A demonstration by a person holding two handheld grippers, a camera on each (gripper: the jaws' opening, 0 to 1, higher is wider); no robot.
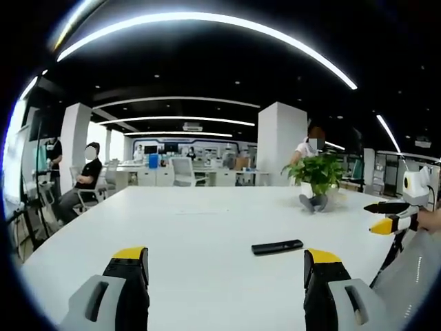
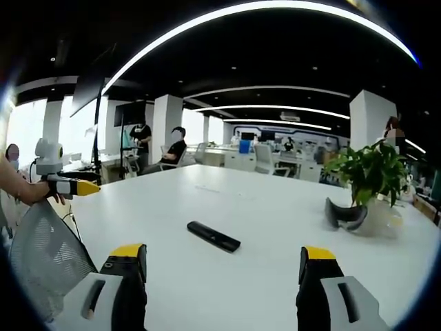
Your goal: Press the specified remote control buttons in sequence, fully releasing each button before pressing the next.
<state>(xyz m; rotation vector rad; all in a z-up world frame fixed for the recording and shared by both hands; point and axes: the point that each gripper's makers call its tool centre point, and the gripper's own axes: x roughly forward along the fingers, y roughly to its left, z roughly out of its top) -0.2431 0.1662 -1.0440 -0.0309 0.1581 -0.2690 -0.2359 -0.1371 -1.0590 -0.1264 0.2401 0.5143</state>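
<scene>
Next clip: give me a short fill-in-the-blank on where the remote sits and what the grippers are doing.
1. The black remote control lies flat on the white ____.
2. The jaws of the right gripper stand ____, holding nothing.
3. Neither the right gripper nor the left gripper is ____ the remote.
4. The green potted ____ stands on the table beyond the remote.

Missing words: table; open; touching; plant

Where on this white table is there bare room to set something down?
Nearly everywhere. The table is bare between the left tongs and the remote, and across its far half. The only crowded spot is around the potted plant and the dark object beside it.
</scene>
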